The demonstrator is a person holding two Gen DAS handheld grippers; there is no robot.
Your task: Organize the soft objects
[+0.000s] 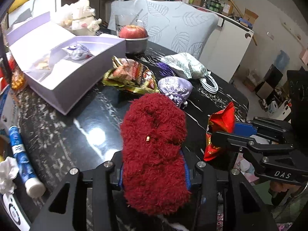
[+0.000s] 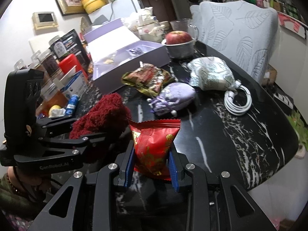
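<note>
A fluffy dark-red knitted piece fills the middle of the left wrist view, and my left gripper is shut on it, lifted a little off the black marble table. My right gripper is shut on a red snack packet, which stands upright between its blue pads. Each gripper shows in the other's view: the right gripper with the packet at the right, the left gripper with the red piece at the left. An open lilac box lies at the back left.
On the table beyond lie a brown-gold snack packet, a lilac satin pouch, a leaf-print cloth bag and a coiled white cable. An apple sits in a metal bowl. A blue tube lies at the left edge.
</note>
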